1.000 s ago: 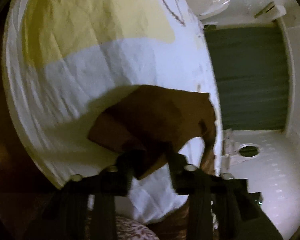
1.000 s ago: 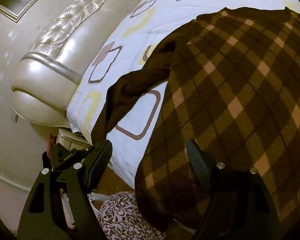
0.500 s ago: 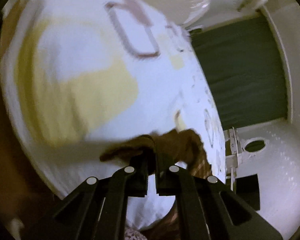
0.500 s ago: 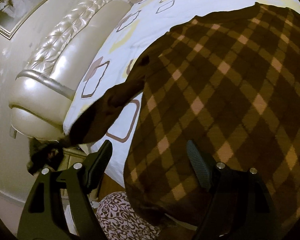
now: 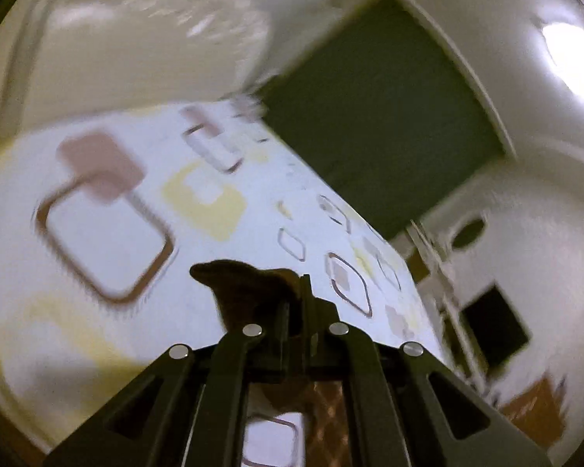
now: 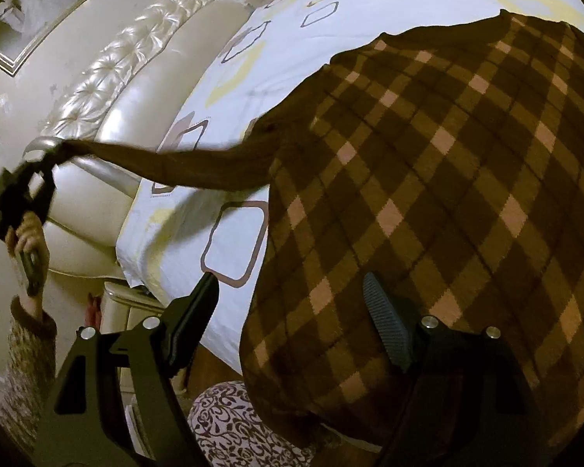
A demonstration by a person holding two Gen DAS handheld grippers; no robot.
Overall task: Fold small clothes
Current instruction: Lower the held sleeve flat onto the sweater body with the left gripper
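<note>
A brown diamond-checked sweater [image 6: 428, 194] lies spread on the white patterned bedsheet [image 6: 331, 11]. Its plain brown sleeve [image 6: 167, 163] is stretched out to the left and lifted off the bed. My left gripper [image 6: 52, 157] is shut on the sleeve's end, held by a hand high beside the headboard. In the left wrist view the sleeve cuff [image 5: 245, 284] bunches out past my closed left gripper [image 5: 298, 292]. My right gripper [image 6: 290, 297] hovers open over the sweater's lower left edge, with the sweater's edge and bedsheet below its jaws and nothing pinched.
A padded cream headboard [image 6: 136, 62] runs along the bed's left side, with a framed picture [image 6: 31, 7] on the wall above. A nightstand [image 6: 132, 311] stands below it. A floral-patterned trouser leg [image 6: 229, 424] shows by the bed edge. A dark green curtain [image 5: 370, 124] hangs beyond the bed.
My left gripper shut on the sleeve end and rose, pulling the sleeve up and out to the left until it is taut. The right gripper stayed open over the sweater.
</note>
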